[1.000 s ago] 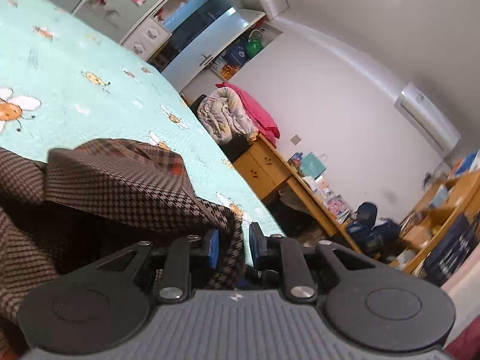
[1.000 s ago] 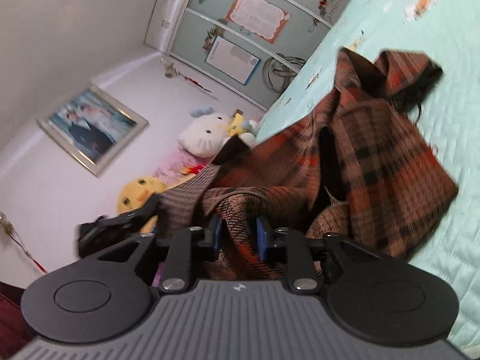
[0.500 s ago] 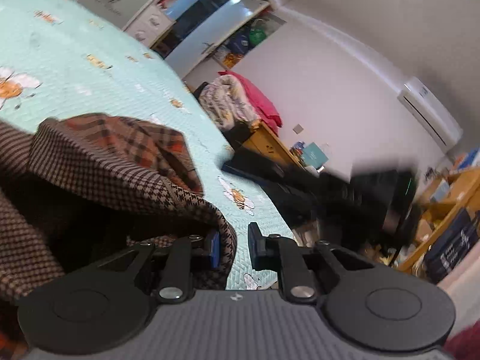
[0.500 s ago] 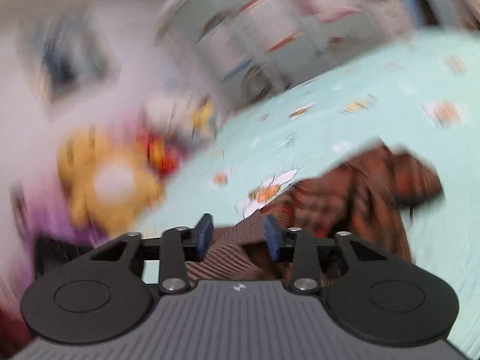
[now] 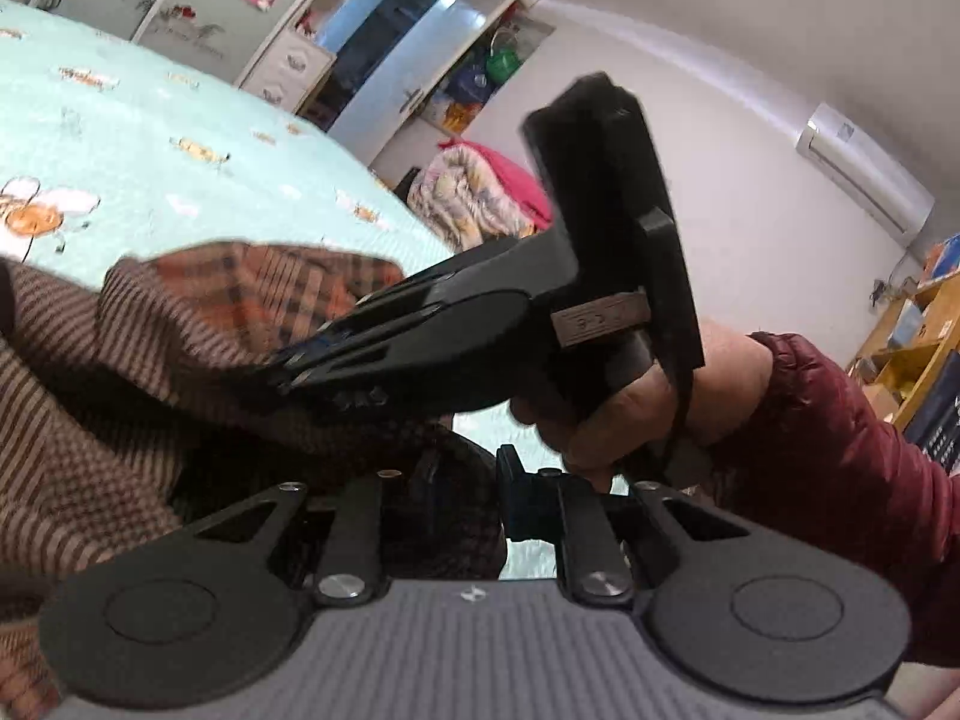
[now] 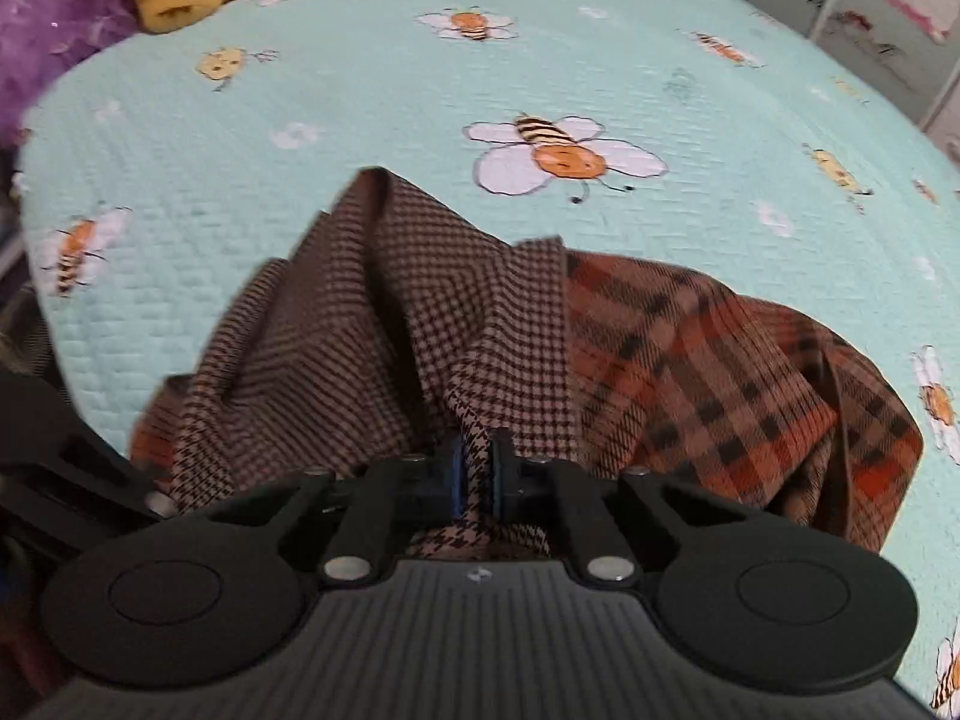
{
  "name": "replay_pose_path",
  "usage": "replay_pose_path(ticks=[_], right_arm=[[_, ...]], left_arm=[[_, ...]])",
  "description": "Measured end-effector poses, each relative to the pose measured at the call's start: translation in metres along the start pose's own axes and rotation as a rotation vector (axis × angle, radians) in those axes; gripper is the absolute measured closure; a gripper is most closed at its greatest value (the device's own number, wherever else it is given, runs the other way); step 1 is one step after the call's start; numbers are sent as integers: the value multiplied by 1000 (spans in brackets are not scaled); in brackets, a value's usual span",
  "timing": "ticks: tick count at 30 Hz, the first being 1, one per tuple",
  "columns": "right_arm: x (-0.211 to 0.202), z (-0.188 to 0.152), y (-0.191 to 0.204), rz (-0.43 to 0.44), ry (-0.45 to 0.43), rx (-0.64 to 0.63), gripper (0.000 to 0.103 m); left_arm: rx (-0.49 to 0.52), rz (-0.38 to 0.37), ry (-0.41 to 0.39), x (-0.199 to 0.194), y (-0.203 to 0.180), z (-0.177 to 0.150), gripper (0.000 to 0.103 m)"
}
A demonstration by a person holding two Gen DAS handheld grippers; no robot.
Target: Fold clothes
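Regrasping is the step: the right gripper (image 6: 474,474) has just closed on a fold of the shirt (image 6: 492,324) heaped on the bed (image 6: 360,108), while the left gripper (image 5: 465,495) pinches its edge (jaws narrow). Next, spread it flat.

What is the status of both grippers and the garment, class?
Right gripper just closed, pinching the houndstooth-and-plaid garment. Left gripper gripping the same cloth. Garment bunched on bee-print bedspread. Nothing obstructing.
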State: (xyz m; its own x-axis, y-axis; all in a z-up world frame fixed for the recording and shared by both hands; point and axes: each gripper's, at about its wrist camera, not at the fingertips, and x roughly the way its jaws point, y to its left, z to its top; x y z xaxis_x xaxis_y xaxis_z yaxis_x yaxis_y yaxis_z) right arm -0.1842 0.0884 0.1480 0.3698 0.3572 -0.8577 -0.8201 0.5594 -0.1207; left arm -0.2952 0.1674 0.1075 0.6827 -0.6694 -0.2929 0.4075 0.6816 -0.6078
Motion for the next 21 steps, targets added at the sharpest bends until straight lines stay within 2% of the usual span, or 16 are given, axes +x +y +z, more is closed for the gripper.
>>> replay_pose_path(ticks=[2,4,7,10,12,14,16,18,21], right_arm=[[-6,-7,4,-87,-38,-21,99],[-21,-11,12,-249,-98,-91,99],[-47,-22,27,-507,-194,-197,99],[-60,-35,48,-575,-248,-258,99],[-48,-48,73,-595,-244,-382,99],[-35,-57,88,-537,-232,-415,99],[-25,-63,92,-392,-245,-383,97],[-23,-65,85,-260,-270,-275,91],[-37,-67,59,-104,-336,-32,85]], left_arm=[[8,-12,25,-5,3,-5,73],[10,-25,45,-13,6,-9,67],[-35,2,28,-32,20,-12,66],[-127,83,-35,-54,46,-11,66],[-170,153,-74,-68,63,-8,66],[-191,225,-103,-81,74,-9,66],[-219,290,-122,-91,84,-12,66],[-271,332,-126,-98,95,-16,66],[-338,385,-128,-105,111,-20,61]])
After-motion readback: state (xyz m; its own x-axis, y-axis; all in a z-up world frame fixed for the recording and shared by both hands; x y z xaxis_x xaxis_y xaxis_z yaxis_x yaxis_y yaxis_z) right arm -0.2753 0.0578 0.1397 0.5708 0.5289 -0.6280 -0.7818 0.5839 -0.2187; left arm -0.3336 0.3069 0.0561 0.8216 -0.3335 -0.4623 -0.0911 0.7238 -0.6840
